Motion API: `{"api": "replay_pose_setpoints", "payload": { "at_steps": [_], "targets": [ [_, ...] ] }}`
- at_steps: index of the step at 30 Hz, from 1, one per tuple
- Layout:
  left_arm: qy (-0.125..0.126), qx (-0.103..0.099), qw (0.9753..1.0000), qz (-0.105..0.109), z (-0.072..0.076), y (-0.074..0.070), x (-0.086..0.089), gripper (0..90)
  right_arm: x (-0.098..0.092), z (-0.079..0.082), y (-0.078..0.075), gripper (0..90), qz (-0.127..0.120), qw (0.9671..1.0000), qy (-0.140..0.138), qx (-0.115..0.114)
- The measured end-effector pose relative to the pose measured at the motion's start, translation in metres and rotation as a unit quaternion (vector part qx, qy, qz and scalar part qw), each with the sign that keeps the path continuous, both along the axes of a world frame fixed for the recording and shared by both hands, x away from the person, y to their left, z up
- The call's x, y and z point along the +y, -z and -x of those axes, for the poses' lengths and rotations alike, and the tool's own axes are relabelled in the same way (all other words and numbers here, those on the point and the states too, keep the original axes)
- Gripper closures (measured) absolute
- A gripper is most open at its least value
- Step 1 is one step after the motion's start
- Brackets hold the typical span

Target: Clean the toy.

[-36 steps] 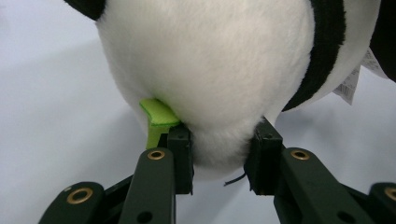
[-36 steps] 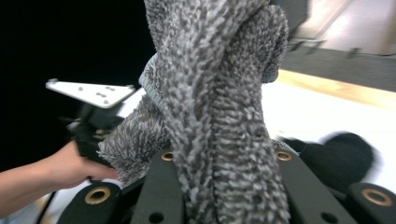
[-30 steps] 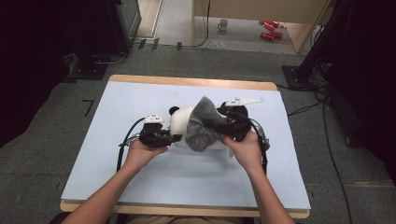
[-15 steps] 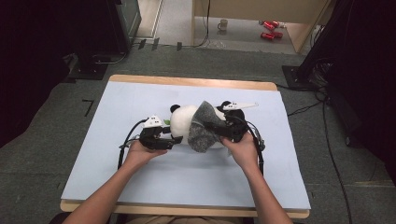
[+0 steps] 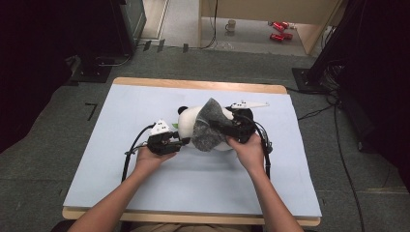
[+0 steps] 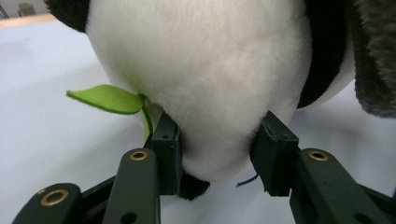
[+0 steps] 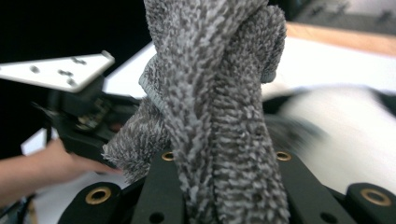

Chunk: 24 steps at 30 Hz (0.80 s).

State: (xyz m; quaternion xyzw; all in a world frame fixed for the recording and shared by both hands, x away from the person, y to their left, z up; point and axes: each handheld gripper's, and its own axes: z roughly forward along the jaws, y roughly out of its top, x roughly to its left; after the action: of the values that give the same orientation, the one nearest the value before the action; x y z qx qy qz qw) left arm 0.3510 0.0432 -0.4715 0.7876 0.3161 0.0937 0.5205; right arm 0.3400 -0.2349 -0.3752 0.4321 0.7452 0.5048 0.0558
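A black-and-white panda plush [image 5: 187, 119] lies mid-table on the pale blue mat [image 5: 145, 106]. My left gripper [image 5: 184, 141] is shut on its white underside [image 6: 201, 70], one pad [image 6: 166, 154] on each flank. A green felt leaf [image 6: 105, 98] sticks out beside the left pad. A fluffy grey cloth [image 5: 208, 128] is draped over the panda's middle. My right gripper [image 5: 216, 127] is shut on that cloth [image 7: 219, 107], which bunches upward between its jaws [image 7: 222, 186]. The panda's far half is hidden under the cloth and the right hand.
Cables [image 5: 130, 150] trail from both grippers over the mat toward the front. Beyond the cloth in the right gripper view are the left gripper [image 7: 79, 121] and its hand [image 7: 42, 172]. The wooden table edge [image 5: 198, 85] borders the mat at the back.
The grey cloth has risen a little and now peaks higher over the panda. Both hands and the panda have hardly shifted.
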Motion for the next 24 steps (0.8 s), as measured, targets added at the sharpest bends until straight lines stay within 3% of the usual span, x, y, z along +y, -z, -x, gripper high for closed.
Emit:
{"api": "replay_pose_setpoints", "payload": {
  "at_steps": [5, 7, 10, 12, 15, 20, 24],
  "targets": [
    [0.0, 0.001, 1.0, -0.005, 0.01, -0.004, -0.007, 57.4, 0.028, 0.006, -0.006, 76.7, -0.004, 0.9992, -0.018, -0.035],
    [0.001, -0.005, 1.0, -0.006, 0.014, -0.005, -0.009, 57.3, 0.039, 0.004, -0.001, 75.9, 0.007, 0.999, -0.025, -0.037],
    [0.002, -0.009, 0.9996, -0.026, 0.017, -0.004, -0.013, 57.1, 0.049, -0.001, 0.014, 75.4, 0.05, 0.9981, -0.022, -0.029],
    [0.0, 0.005, 0.9996, -0.029, 0.016, -0.001, -0.012, 57.1, 0.048, -0.003, 0.022, 75.5, 0.053, 0.9978, -0.025, -0.031],
    [-0.002, 0.008, 0.9996, -0.025, 0.013, 0.001, -0.01, 57.0, 0.046, -0.005, 0.024, 75.4, 0.055, 0.9979, -0.021, -0.027],
    [-0.003, 0.032, 0.9991, -0.029, 0.005, 0.006, -0.005, 56.4, 0.039, -0.003, 0.019, 75.2, 0.099, 0.9943, 0.006, -0.039],
    [-0.002, 0.035, 0.9991, -0.021, 0.0, 0.007, -0.004, 56.0, 0.02, -0.003, 0.015, 75.1, 0.09, 0.9951, 0.028, -0.03]
  ]
}}
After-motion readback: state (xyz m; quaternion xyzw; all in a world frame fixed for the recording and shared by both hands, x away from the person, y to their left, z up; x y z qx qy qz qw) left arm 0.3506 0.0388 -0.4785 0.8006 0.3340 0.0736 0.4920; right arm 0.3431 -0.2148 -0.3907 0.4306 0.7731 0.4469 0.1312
